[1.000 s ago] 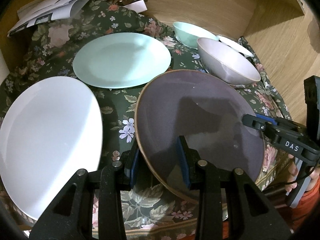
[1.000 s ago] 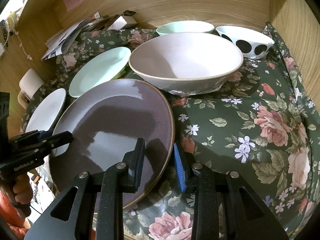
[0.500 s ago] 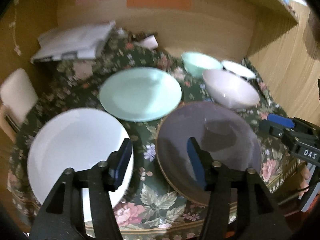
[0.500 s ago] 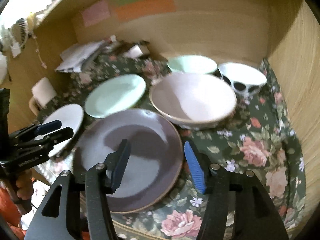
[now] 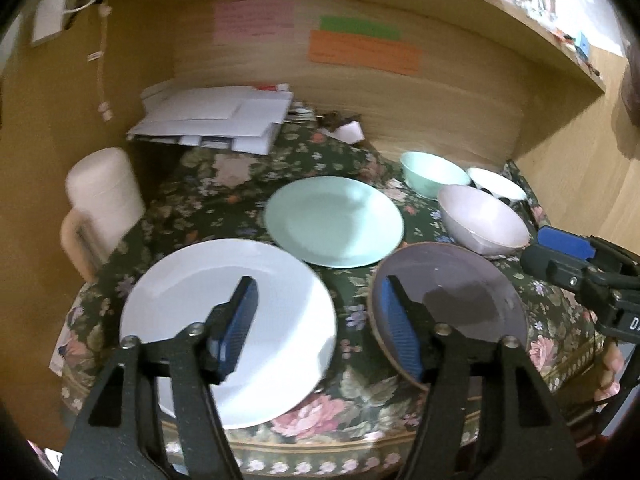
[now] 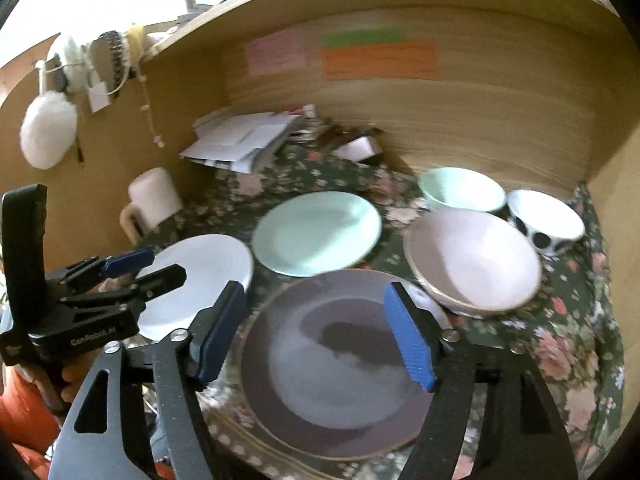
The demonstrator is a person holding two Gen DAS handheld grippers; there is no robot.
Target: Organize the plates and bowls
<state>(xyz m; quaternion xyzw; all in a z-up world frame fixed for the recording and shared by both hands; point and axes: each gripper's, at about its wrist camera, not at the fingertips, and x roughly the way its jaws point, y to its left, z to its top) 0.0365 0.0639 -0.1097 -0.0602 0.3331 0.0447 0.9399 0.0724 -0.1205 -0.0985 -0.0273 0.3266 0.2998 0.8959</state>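
Both grippers have been released from the purple plate and lifted; the left gripper and right gripper are opening, empty. Spots on the far bowl are seen only from the right wrist. On floral cloth, the plate is seen lying between the right fingers

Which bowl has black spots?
The white bowl at the far right, behind the pale pink bowl; the mint bowl beside it is plain.

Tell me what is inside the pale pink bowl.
The pale pink bowl looks empty: only its bare inner surface shows. The cloth under it is covered, and the mint bowl sits behind it.
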